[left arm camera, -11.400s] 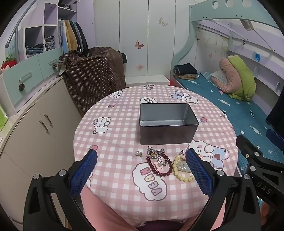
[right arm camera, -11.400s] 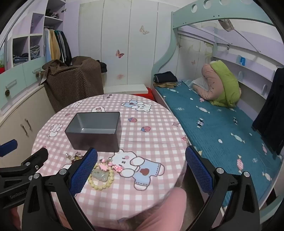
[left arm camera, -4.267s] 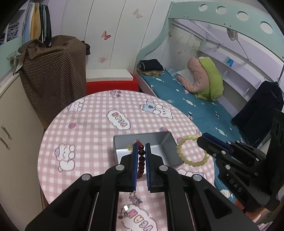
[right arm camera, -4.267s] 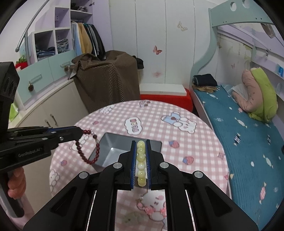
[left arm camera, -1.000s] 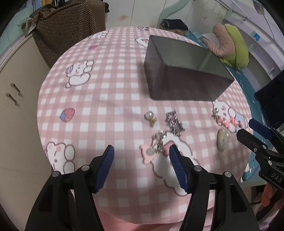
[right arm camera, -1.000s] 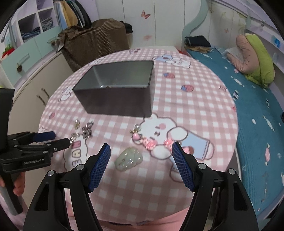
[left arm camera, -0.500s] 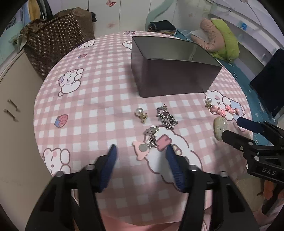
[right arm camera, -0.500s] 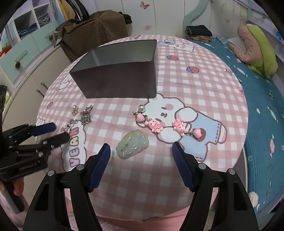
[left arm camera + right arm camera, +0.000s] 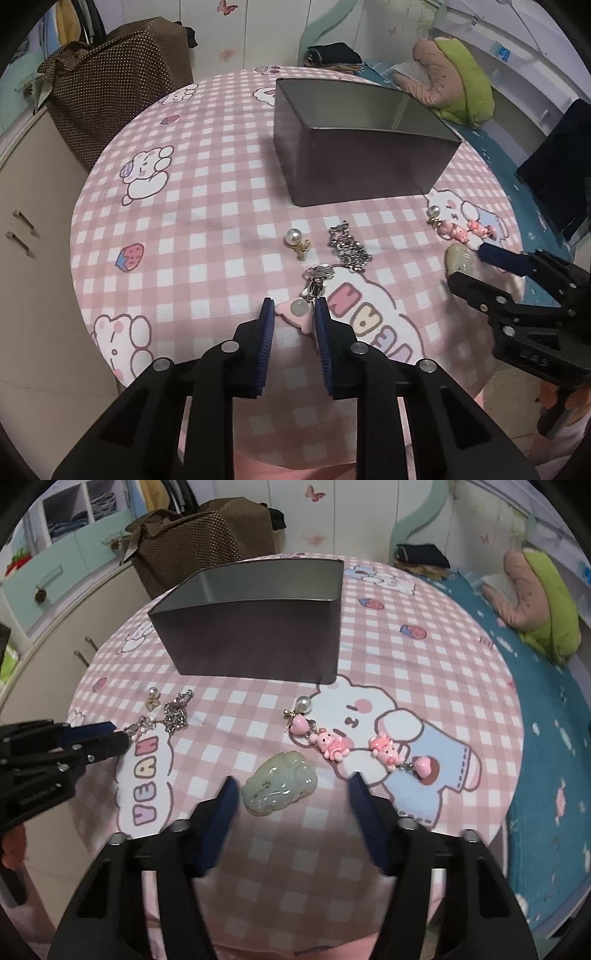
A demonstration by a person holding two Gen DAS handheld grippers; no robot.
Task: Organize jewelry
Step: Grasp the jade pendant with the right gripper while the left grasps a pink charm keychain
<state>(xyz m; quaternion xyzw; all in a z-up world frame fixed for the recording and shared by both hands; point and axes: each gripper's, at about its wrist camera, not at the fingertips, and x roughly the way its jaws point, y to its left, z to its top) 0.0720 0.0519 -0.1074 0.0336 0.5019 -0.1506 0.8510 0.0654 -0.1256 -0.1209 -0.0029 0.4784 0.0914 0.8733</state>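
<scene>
A dark grey metal box [image 9: 354, 147] stands open on the round pink checked table [image 9: 192, 206]; it also shows in the right wrist view [image 9: 255, 627]. My left gripper [image 9: 293, 317] has its jaws narrowed around a pink bear charm with silver chain [image 9: 297, 310], and I cannot tell if the pads touch it. A pearl earring [image 9: 295, 238] and a silver chain [image 9: 349, 245] lie beyond. My right gripper [image 9: 291, 794] is open around a pale green jade pendant [image 9: 279, 788]. Pink charm earrings [image 9: 332, 744] lie behind it.
A brown dotted bag [image 9: 114, 81] sits on a cabinet [image 9: 33, 206] at the left. A bed with teal cover [image 9: 554, 716] and a green and pink pillow [image 9: 535, 602] lies to the right. The table edge is close below both grippers.
Both grippers have moved lower and nearer the table. My left jaws have narrowed around the pink bear charm. My right gripper has come down around the jade pendant.
</scene>
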